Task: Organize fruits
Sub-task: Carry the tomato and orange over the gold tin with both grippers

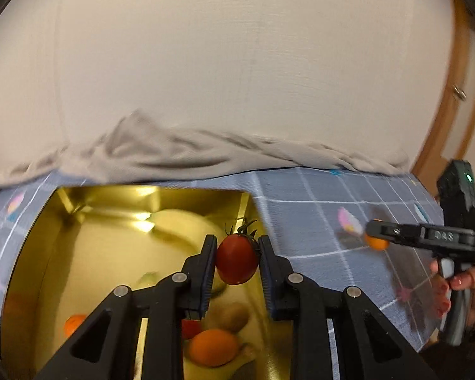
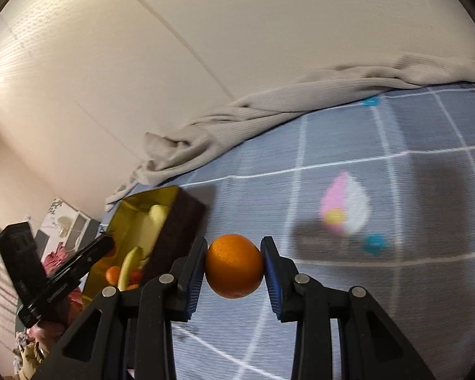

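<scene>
Red tomato point(image 1: 237, 259) in left gripper point(image 1: 237, 261), one orange point(image 2: 234, 266) in right gripper point(image 2: 234, 267), perhaps two oranges boxed.

A small red tomato point(image 1: 237, 261) with a dark green, spidery stem on top is pinched between two blue pads, held above the open gold-lined box point(image 1: 79, 221). Inside the box, low and near, lie a round orange fruit point(image 1: 212, 346), a brownish oval fruit point(image 1: 232, 316) just beyond it, another small orange fruit point(image 1: 74, 323) at the near left, and a pale yellow-green shape point(image 1: 180, 221) toward the far end. From the right wrist view the box shows a banana point(image 2: 129, 266) lying along its length. A second round orange point(image 2: 234, 266), dimpled and bright, is pinched between blue pads above the blue checked cloth point(image 2: 380, 164), right of the box.
</scene>
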`<state>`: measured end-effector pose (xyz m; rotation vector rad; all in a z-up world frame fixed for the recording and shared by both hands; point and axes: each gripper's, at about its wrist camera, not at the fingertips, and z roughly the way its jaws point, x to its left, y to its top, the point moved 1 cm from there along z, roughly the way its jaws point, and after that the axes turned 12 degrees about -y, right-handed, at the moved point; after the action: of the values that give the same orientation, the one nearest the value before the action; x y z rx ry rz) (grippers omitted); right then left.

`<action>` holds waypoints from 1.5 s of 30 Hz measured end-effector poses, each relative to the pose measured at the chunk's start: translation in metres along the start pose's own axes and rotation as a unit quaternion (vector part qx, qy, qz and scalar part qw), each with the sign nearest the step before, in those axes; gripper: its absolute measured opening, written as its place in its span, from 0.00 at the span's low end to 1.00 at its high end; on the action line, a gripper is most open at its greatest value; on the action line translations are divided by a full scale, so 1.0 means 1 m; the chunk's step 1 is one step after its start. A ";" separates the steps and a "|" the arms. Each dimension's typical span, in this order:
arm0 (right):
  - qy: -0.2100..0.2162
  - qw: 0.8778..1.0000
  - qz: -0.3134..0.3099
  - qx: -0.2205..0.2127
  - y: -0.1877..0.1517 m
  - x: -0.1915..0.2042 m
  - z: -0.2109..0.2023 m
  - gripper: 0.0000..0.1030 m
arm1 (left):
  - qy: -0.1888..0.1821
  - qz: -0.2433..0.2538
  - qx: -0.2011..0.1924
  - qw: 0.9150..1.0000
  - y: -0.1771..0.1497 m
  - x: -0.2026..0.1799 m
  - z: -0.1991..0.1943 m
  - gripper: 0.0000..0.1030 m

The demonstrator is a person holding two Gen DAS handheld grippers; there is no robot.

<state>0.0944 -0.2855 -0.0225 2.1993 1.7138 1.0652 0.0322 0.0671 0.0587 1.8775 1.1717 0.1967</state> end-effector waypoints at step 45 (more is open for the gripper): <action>-0.020 0.976 -0.206 0.069 -0.005 0.186 0.116 0.34 | 0.205 -0.094 0.016 0.974 -0.025 0.125 -0.020 0.26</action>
<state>0.1788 -0.0829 -0.0299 1.7966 2.1537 0.8130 0.0730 0.1817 0.0141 1.7876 1.6310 0.4785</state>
